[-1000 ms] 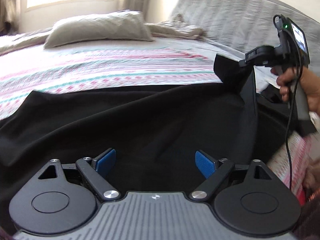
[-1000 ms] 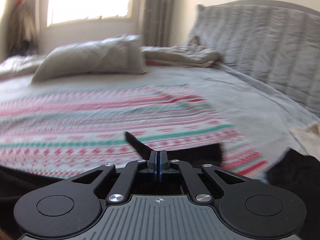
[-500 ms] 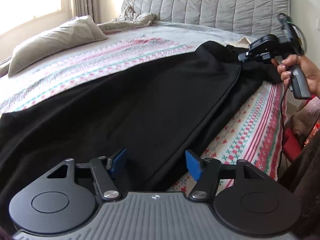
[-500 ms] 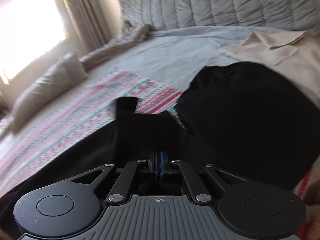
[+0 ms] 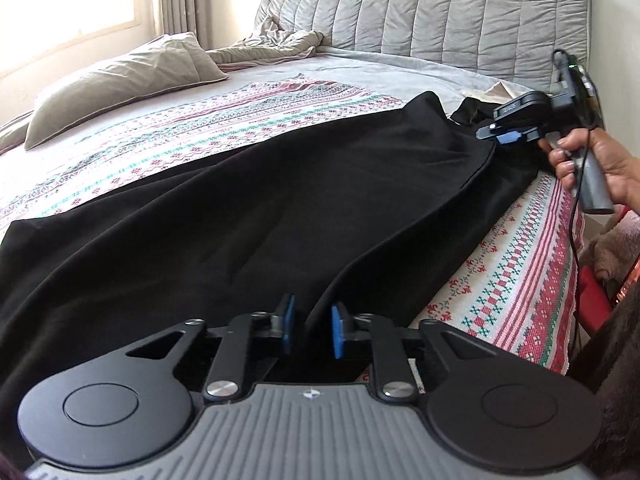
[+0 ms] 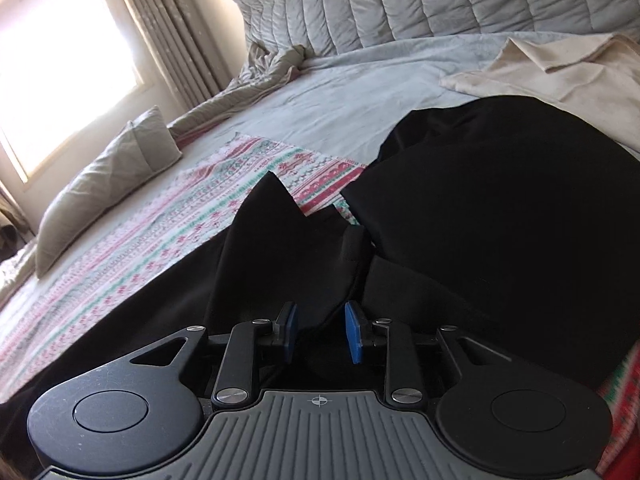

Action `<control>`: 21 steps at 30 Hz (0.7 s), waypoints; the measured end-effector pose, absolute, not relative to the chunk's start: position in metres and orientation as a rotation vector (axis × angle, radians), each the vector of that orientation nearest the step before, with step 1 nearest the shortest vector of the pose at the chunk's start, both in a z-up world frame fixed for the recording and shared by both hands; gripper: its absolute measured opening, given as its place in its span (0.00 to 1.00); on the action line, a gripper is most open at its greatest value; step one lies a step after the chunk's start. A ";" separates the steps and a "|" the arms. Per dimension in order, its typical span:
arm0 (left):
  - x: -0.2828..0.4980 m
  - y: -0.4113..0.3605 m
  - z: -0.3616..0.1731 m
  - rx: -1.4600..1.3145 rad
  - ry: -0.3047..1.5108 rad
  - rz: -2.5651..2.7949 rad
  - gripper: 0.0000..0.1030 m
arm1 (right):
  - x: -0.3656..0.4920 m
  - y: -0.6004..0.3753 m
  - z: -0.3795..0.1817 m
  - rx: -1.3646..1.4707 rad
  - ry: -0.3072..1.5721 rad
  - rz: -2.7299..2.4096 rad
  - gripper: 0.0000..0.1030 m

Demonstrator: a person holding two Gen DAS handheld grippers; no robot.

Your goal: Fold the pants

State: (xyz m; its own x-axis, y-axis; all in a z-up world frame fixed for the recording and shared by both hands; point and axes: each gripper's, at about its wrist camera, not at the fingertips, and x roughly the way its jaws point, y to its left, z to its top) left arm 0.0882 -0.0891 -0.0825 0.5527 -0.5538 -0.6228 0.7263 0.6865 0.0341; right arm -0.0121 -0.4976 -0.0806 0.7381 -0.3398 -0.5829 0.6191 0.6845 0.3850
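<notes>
Black pants [image 5: 260, 208] lie lengthwise across the patterned bedspread [image 5: 248, 120], one layer folded over the other. My left gripper [image 5: 313, 330] is low over their near edge. Its jaws are closing, and the fabric's fold runs between the blue pads [image 5: 289, 326], which still show a gap. My right gripper [image 5: 498, 134], held by a hand [image 5: 600, 160], rests at the far end of the pants. In the right wrist view the right gripper [image 6: 320, 330] has its jaws opening, with bunched black cloth [image 6: 288, 240] lying loose between the pads.
A grey pillow [image 5: 120, 80] and a crumpled grey blanket [image 5: 276, 44] lie at the back by the quilted headboard [image 5: 440, 8]. A beige cloth [image 6: 560, 68] lies beyond a broad black mound of fabric [image 6: 500, 200]. The bed's edge [image 5: 568, 264] drops off at the right.
The right gripper came down to the bed with the pants' end, and its shut jaws have parted. The left jaws narrowed around the pants' near edge.
</notes>
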 end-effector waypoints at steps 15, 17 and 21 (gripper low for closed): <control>0.076 -0.081 -0.065 0.324 0.596 -0.868 0.04 | -0.032 -0.439 -0.044 0.112 0.478 -0.715 0.00; 0.073 -0.086 -0.071 0.367 0.625 -0.887 0.04 | -0.038 -0.440 -0.054 0.140 0.514 -0.728 0.00; 0.068 -0.089 -0.078 0.416 0.646 -0.910 0.04 | -0.046 -0.447 -0.075 0.201 0.568 -0.740 0.01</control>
State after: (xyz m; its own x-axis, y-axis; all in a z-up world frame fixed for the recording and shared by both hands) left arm 0.0685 -0.0889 -0.0777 0.4474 -0.5902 -0.6719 0.8287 0.5561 0.0634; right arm -0.0464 -0.4474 -0.0747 0.5970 -0.5797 -0.5545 0.6853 0.7279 -0.0230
